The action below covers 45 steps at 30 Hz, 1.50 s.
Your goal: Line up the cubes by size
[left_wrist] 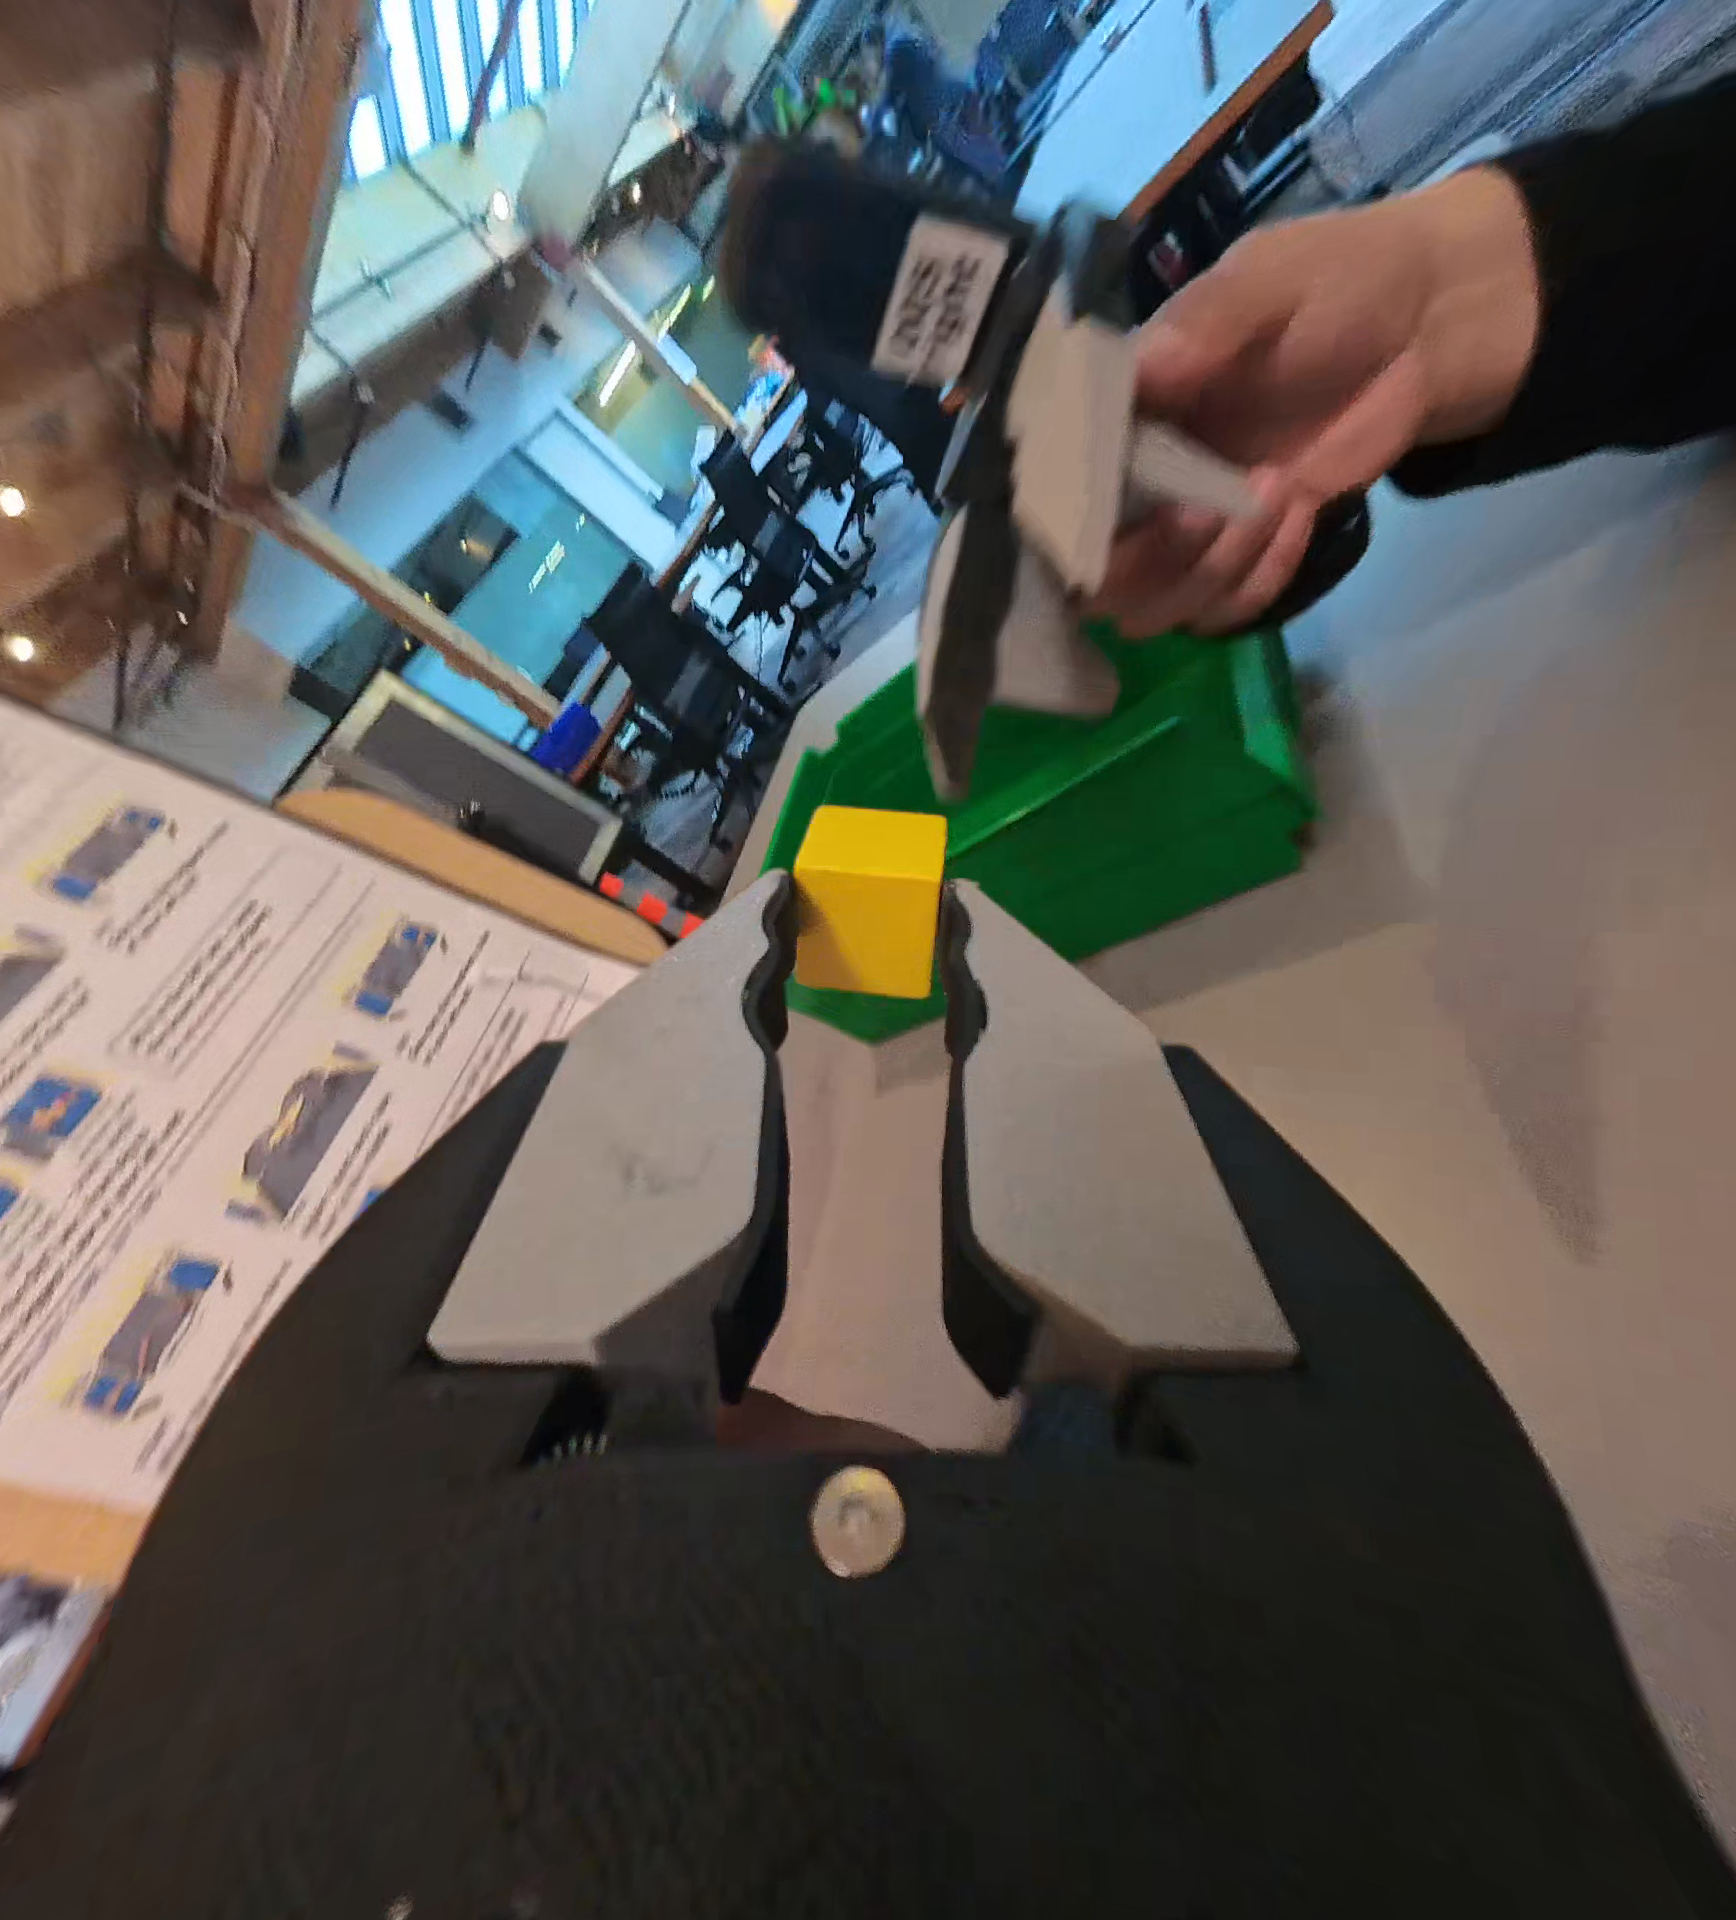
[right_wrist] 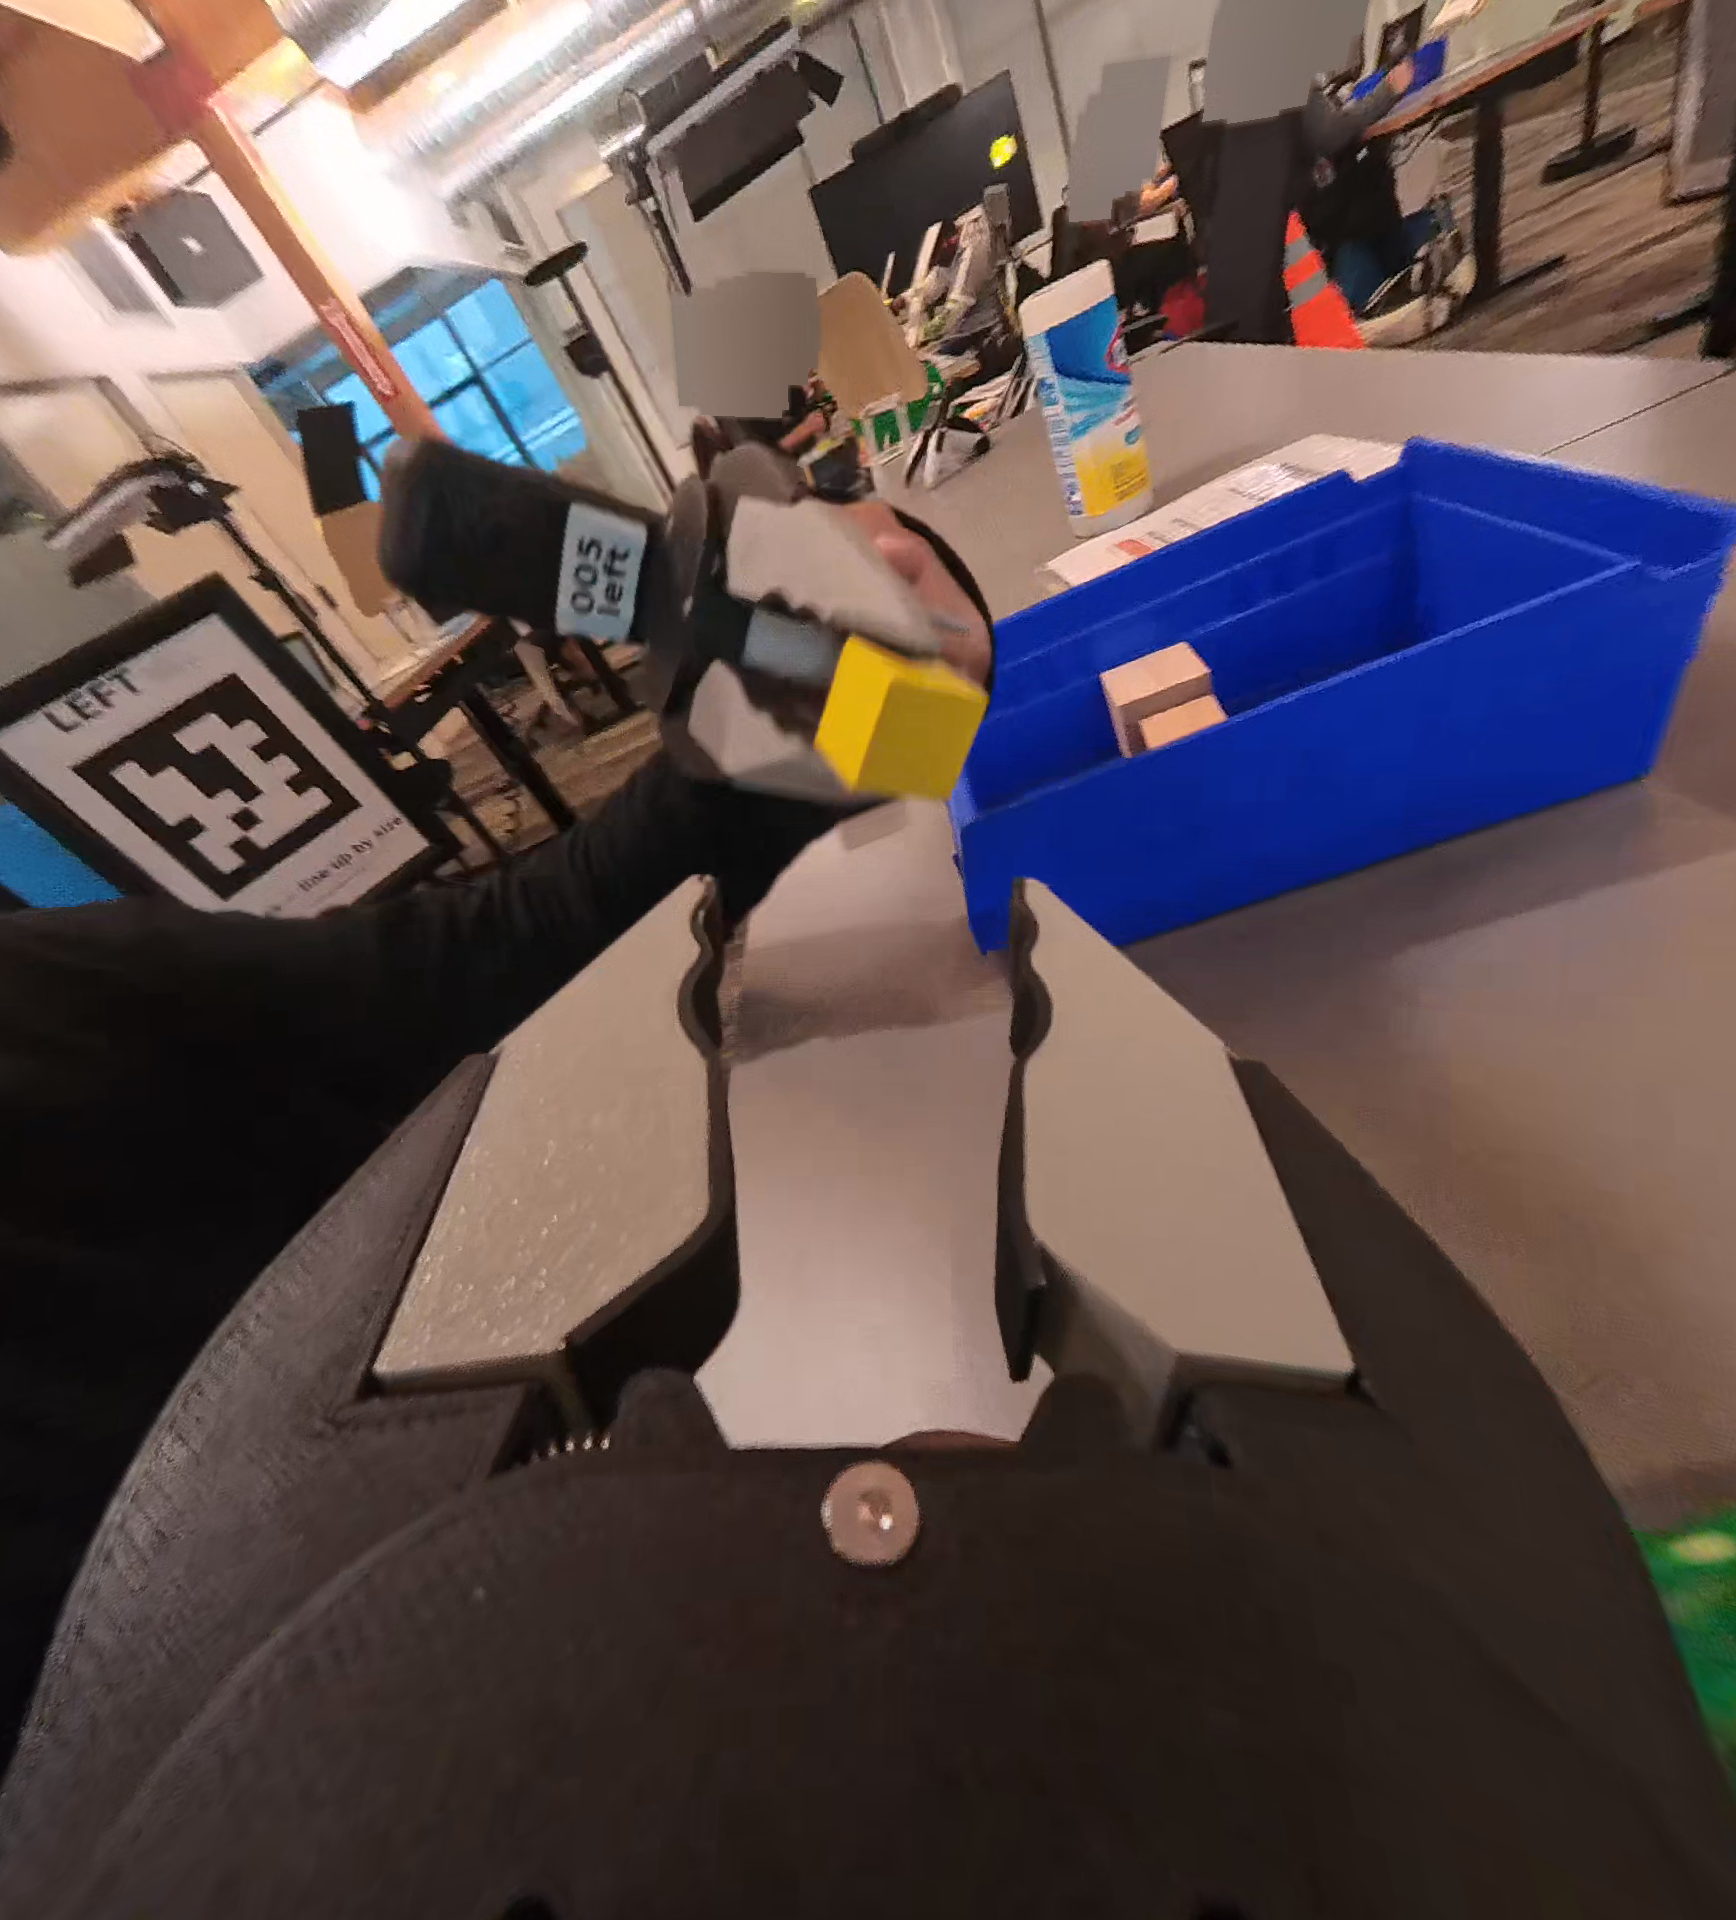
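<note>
Left tool (left_wrist: 869, 914) pinches yellow cube (left_wrist: 871, 902) at fingertips, above blue bin (right_wrist: 1363, 727); right tool (right_wrist: 864, 935) wide, empty; shallow grip risks slip.

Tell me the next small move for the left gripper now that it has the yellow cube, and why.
Probably lower the left gripper to bare grey table and release there. It is shut on the yellow cube, held in the air beside the blue bin, where two wooden cubes remain. The right gripper is open with nothing in it, so it could fetch one next.
</note>
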### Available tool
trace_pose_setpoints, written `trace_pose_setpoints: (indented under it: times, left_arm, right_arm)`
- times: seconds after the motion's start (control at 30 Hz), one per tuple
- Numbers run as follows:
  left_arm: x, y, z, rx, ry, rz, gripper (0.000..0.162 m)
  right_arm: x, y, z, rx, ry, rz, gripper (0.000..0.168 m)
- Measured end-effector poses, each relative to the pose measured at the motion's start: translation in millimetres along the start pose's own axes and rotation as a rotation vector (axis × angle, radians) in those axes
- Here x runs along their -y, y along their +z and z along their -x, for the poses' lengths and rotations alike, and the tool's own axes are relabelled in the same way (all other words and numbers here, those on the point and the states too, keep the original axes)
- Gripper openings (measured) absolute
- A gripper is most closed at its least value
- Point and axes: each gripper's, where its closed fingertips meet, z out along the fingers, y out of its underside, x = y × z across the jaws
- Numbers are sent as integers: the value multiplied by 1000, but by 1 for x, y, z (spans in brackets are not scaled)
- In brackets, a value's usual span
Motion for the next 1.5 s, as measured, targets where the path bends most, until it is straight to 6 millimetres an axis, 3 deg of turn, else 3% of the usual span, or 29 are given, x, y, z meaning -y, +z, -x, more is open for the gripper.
trace_pose_setpoints:
  times: [0.07,0.13,0.17,0.33,0.43,0.5,0.6,0.7,0.83,0.93,1.03,1.17,1.27,1.37,1.5]
  left_arm:
    - [10,13,-13,-8,23,-25,25]
    - [14,22,-23,-27,20,-43,25]
    - [15,25,-25,-25,20,-47,25]
    - [6,32,-28,-7,8,-11,24]
    - [-11,24,-31,-18,-22,60,19]
    - [-25,11,-35,-40,-76,120,17]
    - [-50,-12,-44,-90,-130,246,22]
    - [-72,-35,-52,-138,-113,363,29]
    - [-92,-67,-50,-202,-142,501,46]
    - [-111,-96,-38,-256,-143,635,43]
    - [-147,-124,-15,-279,-177,821,43]
    - [-211,-155,-2,-355,-164,1103,46]
    - [-252,-156,3,-389,-144,1209,44]
    - [-282,-149,4,-427,-115,1254,45]
    - [-290,-144,8,-493,-90,1284,51]
  right_arm:
    - [-1,13,-2,24,41,3,52]
    - [-2,19,-1,69,70,-6,32]
    - [-2,20,1,95,89,-15,30]
    - [-3,5,-4,112,128,-28,25]
    - [-3,-29,-26,-43,-11,59,25]
    - [-12,-62,-55,-199,-138,207,26]
    - [-40,-118,-113,-462,-274,513,26]
    - [-70,-142,-143,-509,-328,751,26]
    - [-106,-142,-174,-478,-472,1015,26]
    - [-122,-128,-184,-390,-512,1094,26]
    - [-131,-116,-185,-300,-527,1111,25]
    - [-134,-114,-188,-269,-526,1133,25]
    - [-134,-113,-190,-274,-518,1141,27]
    - [-134,-113,-189,-269,-500,1131,29]
    - [-132,-111,-188,-274,-468,1105,44]
